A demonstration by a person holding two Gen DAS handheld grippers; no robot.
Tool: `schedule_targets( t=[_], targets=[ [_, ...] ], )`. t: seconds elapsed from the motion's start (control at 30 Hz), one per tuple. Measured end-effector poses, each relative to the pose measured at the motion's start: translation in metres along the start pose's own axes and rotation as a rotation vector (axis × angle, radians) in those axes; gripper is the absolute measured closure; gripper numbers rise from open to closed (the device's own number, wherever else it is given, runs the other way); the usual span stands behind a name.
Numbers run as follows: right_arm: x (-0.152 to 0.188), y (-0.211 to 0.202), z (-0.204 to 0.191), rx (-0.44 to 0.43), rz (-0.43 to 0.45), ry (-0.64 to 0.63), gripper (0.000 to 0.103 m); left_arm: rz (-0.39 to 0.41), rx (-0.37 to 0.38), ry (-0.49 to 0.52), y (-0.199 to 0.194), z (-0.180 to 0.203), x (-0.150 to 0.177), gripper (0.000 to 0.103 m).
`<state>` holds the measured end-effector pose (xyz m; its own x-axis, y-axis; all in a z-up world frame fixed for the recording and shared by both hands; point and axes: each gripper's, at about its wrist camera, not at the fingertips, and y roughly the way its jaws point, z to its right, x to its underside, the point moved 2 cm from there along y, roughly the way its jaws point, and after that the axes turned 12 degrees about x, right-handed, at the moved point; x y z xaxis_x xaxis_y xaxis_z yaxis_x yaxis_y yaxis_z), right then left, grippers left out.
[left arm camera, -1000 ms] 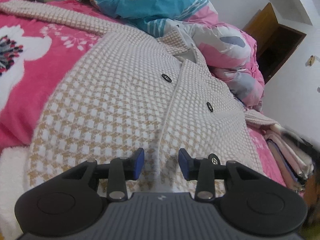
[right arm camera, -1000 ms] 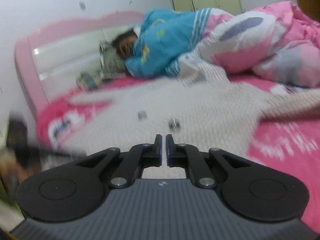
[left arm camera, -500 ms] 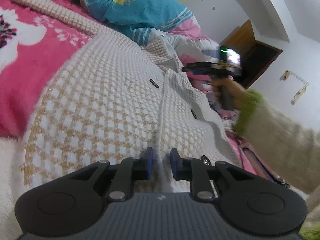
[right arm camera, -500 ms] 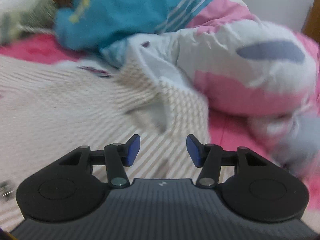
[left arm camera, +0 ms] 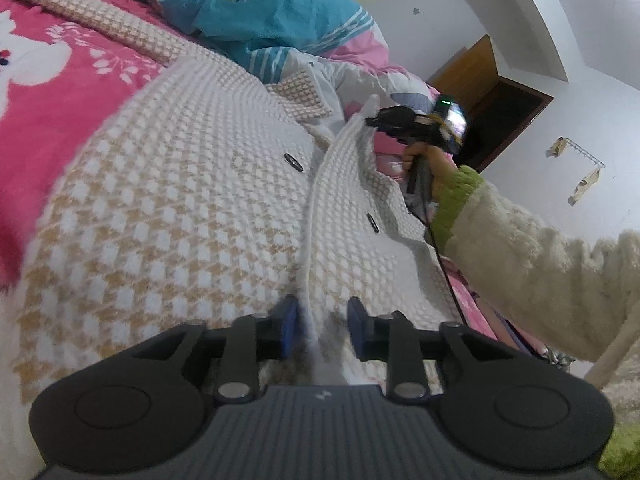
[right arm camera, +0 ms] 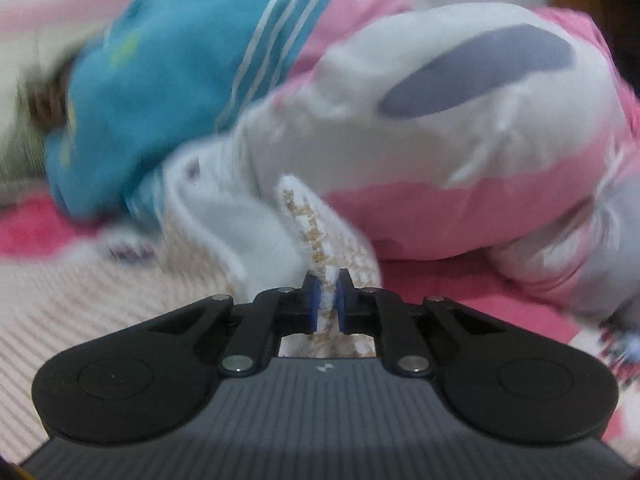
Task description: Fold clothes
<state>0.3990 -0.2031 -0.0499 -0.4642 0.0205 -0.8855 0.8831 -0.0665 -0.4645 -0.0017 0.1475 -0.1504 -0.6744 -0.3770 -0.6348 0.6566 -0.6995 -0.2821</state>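
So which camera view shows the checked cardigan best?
The left wrist view: the checked cardigan lies spread on the bed with its buttons and front edge sharp. The right wrist view shows only a blurred collar corner pinched in the right gripper.

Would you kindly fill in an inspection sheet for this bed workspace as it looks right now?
Surface: bed under a bright pink floral blanket.
Job's things: beige-and-white checked knit cardigan with dark buttons, spread front up.
Clutter: pink, white and grey quilt, bunched; person in blue clothing lying at the head end.
Grippers: left gripper shut on the cardigan's front edge near the hem; right gripper closing, collar edge pinched between the pads.
Cables: black cord hanging from the right gripper.
Surroundings: white walls, brown wooden door.
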Motion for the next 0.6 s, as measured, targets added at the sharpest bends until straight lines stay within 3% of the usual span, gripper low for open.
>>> schedule_targets(
  t=[0.1,0.2,0.33,0.47,0.6],
  targets=[
    [-0.008,-0.024,0.021,-0.108,0.086,0.150,0.096,0.028,0.002,-0.012,-0.004,0.002,0.000,0.096],
    [-0.018,-0.050,0.017,-0.194,0.217,0.164,0.096,0.055,0.046,-0.019,-0.014,0.008,0.003,0.099],
    [-0.016,-0.048,-0.030,-0.192,0.267,-0.034,0.096,0.036,0.014,-0.032,-0.019,0.006,0.012,0.099],
    [0.010,-0.011,-0.075,-0.161,0.243,-0.236,0.096,0.039,-0.001,-0.072,-0.020,-0.001,0.017,0.099],
    [0.029,0.023,-0.096,-0.135,0.208,-0.358,0.096,0.032,-0.014,-0.064,-0.019,-0.002,0.017,0.099]
  ],
)
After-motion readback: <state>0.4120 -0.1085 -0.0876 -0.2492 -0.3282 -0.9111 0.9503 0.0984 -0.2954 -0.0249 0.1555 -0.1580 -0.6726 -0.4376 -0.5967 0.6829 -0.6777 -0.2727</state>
